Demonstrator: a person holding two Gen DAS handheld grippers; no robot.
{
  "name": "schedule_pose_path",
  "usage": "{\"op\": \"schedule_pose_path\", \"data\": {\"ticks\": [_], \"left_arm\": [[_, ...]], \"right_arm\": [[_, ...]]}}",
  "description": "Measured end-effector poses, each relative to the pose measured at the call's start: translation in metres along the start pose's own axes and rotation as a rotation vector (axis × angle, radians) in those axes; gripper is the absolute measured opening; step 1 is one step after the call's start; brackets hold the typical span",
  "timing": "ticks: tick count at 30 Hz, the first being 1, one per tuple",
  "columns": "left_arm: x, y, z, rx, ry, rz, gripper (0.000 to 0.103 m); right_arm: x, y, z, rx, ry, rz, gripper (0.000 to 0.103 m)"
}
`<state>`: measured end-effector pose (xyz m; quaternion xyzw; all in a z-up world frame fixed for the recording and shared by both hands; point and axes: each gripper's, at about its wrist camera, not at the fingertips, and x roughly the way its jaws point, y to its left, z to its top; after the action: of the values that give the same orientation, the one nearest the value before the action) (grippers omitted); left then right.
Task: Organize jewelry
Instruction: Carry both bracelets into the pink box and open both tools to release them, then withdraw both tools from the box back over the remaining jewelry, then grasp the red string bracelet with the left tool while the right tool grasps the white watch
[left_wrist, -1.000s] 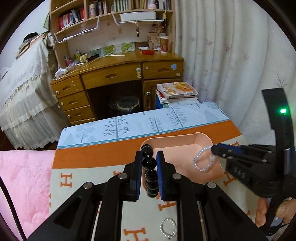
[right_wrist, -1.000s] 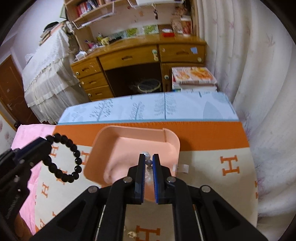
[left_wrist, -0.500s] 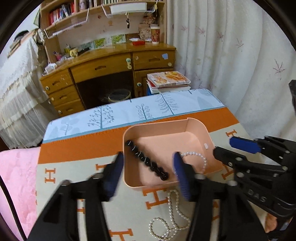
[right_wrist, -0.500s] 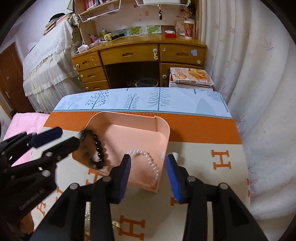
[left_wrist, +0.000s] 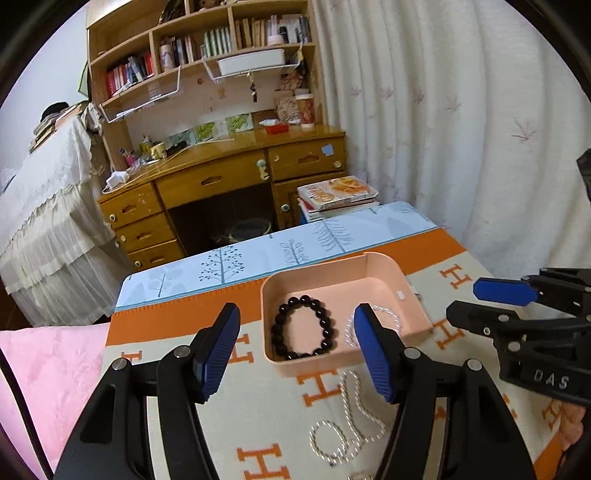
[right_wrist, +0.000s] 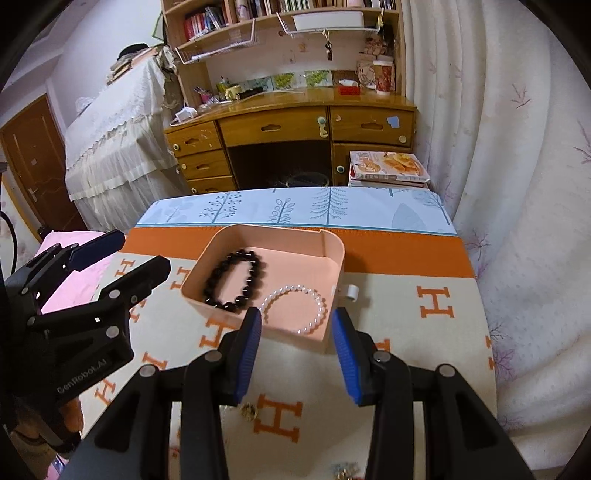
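Observation:
A pink tray (left_wrist: 384, 264) (right_wrist: 334, 249) sits on the orange-and-cream blanket. In it lie a black bead bracelet (left_wrist: 301, 328) (right_wrist: 236, 278) and a white pearl bracelet (right_wrist: 295, 308) (left_wrist: 388, 314), side by side. My left gripper (left_wrist: 297, 350) is open and empty, just in front of the tray. My right gripper (right_wrist: 297, 349) is open and empty, also in front of the tray. A pearl necklace (left_wrist: 345, 424) lies on the blanket near the left gripper. A small gold piece (right_wrist: 248, 410) lies by the right gripper's left finger.
The blanket (right_wrist: 436, 306) covers a bed with a pink cover (left_wrist: 40, 373) at the left. A wooden desk (left_wrist: 221, 177) with shelves stands beyond it, a stack of books (left_wrist: 338, 195) beside it. White curtains (left_wrist: 461, 129) hang at the right.
Both grippers opened and let go: the black bracelet and the pearl bracelet dropped into the tray. Both grippers then drew back and up from the tray.

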<state>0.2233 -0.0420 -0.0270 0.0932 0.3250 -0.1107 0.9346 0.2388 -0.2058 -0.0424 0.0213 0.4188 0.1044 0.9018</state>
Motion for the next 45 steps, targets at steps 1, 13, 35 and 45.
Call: {"op": "schedule_pose_path", "data": {"ticks": [1, 13, 35, 45], "left_arm": [[-0.006, -0.001, -0.002, 0.005, -0.009, -0.014, 0.063], [-0.078, 0.014, -0.041, -0.1, 0.035, -0.084, 0.083], [-0.08, -0.002, -0.183, -0.159, 0.249, -0.093, 0.084], [-0.051, 0.002, -0.181, -0.192, 0.337, -0.146, 0.076]], "right_arm": [[-0.006, -0.001, -0.003, 0.003, -0.011, 0.005, 0.04], [-0.07, 0.004, -0.058, -0.044, -0.022, 0.012, 0.04], [-0.043, 0.048, -0.195, -0.1, 0.267, 0.149, 0.04], [-0.021, 0.048, -0.194, -0.08, 0.32, 0.157, 0.016]]}}
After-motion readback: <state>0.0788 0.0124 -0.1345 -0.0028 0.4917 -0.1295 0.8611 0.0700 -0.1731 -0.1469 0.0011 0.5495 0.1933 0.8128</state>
